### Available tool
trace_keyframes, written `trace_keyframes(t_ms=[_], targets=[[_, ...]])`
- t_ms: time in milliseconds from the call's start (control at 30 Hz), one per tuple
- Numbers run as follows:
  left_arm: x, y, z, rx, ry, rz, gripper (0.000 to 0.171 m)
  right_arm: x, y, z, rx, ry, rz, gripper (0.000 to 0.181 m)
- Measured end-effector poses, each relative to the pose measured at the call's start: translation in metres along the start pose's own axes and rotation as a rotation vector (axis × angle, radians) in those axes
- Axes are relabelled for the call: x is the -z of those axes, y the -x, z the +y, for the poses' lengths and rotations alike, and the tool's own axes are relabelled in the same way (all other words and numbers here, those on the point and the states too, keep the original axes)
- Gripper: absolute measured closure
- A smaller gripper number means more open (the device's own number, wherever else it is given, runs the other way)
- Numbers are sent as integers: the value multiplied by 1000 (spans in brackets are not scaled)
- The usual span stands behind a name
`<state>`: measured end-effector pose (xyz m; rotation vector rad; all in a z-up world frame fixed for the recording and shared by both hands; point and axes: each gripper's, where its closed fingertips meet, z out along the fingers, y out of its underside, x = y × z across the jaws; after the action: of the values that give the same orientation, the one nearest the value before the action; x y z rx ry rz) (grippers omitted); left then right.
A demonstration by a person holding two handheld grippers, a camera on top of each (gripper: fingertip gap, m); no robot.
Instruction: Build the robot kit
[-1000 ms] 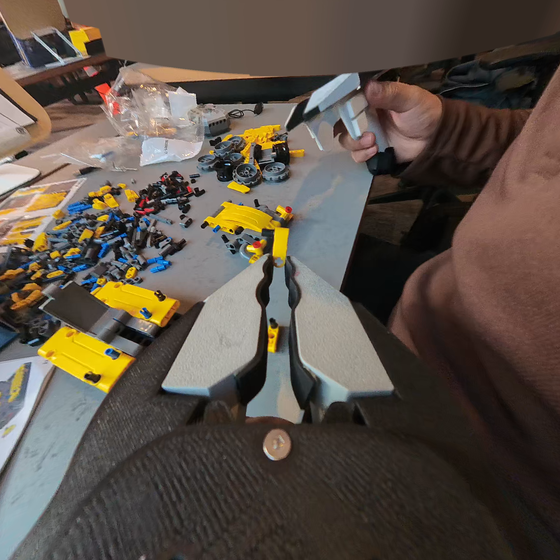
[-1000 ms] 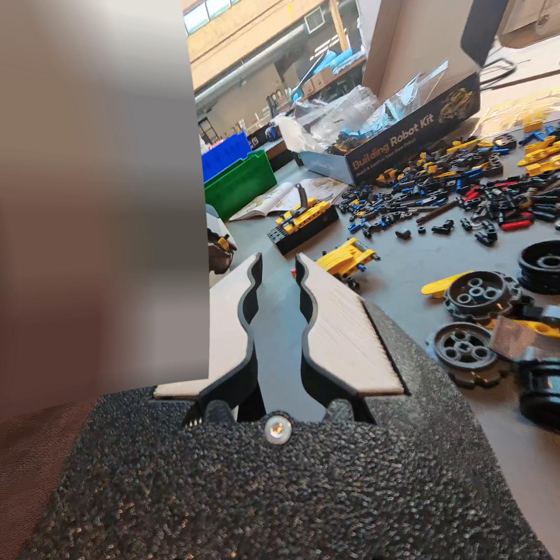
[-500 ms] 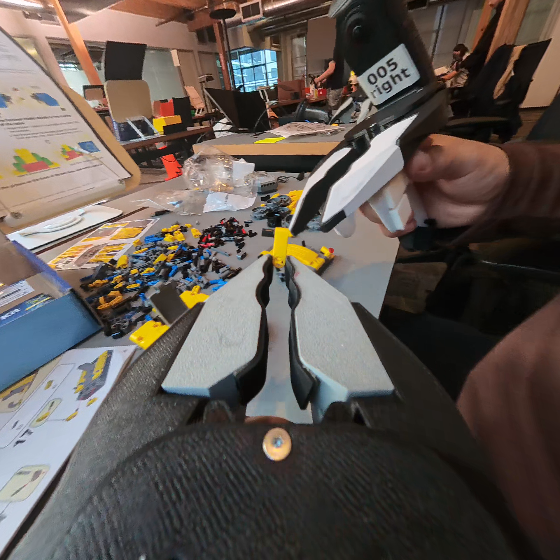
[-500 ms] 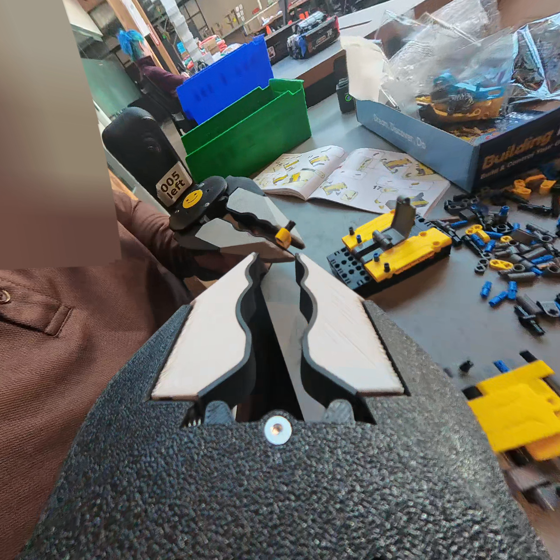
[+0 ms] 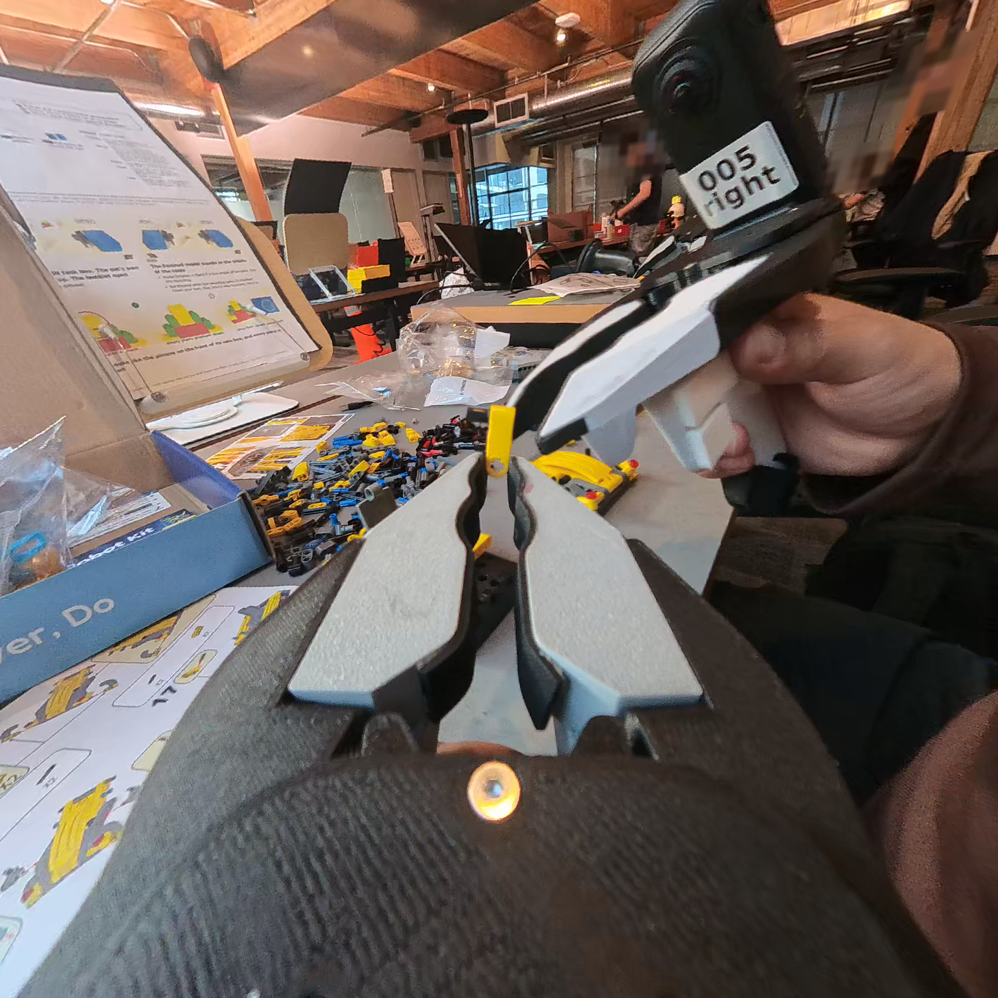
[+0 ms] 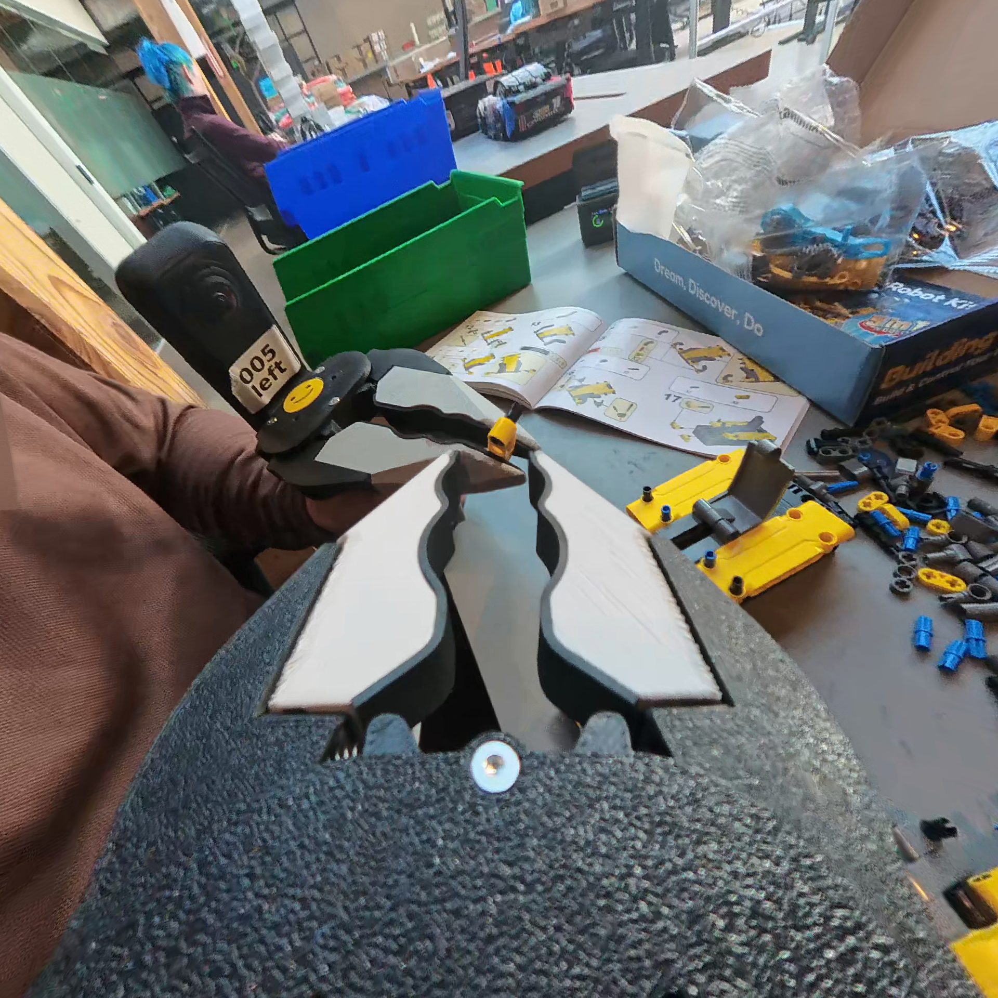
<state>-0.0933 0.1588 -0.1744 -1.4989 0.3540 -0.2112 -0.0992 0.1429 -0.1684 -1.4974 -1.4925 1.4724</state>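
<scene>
My left gripper (image 5: 497, 469) is shut on a small yellow beam piece (image 5: 499, 438) that stands up from its tips, raised above the grey table (image 5: 669, 518). In the right wrist view the same piece (image 6: 500, 432) shows a black pin at its far end, held by the left gripper (image 6: 510, 451). My right gripper (image 6: 492, 459) is open and empty, with its tips just in front of the piece. In the left wrist view the right gripper (image 5: 532, 426), held by a hand (image 5: 842, 389), points down at the piece from the upper right.
A pile of loose yellow, blue and black parts (image 5: 335, 486) lies mid-table. A yellow and black assembly (image 6: 756, 529), an open instruction booklet (image 6: 621, 372) and a blue kit box (image 6: 756, 324) with bagged parts lie beyond. A green bin (image 6: 405, 281) and a blue bin (image 6: 362, 156) stand behind. Only a small space, under 4 cm, lies between the two pairs of fingers.
Both grippers have risen from the table and turned to face each other. The left one carries the yellow piece up; the right one has closed in on it, still open.
</scene>
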Motion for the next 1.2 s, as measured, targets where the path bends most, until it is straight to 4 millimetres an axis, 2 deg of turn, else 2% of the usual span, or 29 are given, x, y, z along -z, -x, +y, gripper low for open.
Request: trace_keyframes(t_ms=[100,167,300,400,533,700,833,900,967,1100,1200], targets=[[0,-4,-1,-65,-2,-26,167,1,6,0,-49,-27,-18,160],[0,-4,0,-91,9,-57,167,1,4,3,-50,-31,28,171],[2,-12,2,-131,21,-66,167,6,5,6,-22,-68,117,177],[0,-14,5,-212,53,-105,167,9,6,8,-26,-107,171,173],[-5,-20,8,-250,68,-130,167,16,3,11,49,-106,244,177],[-10,-25,20,-136,126,-91,166,22,-7,21,204,-45,323,177],[-6,-21,36,-83,235,-22,145,40,-37,31,388,63,474,177],[-1,-32,38,-23,260,109,149,47,-50,39,505,149,545,178],[0,-29,44,45,309,137,151,49,-58,47,629,230,593,177],[-6,-33,49,203,365,228,150,39,-53,60,830,322,586,177],[-12,-40,39,371,341,309,153,34,-47,63,945,346,589,177]])
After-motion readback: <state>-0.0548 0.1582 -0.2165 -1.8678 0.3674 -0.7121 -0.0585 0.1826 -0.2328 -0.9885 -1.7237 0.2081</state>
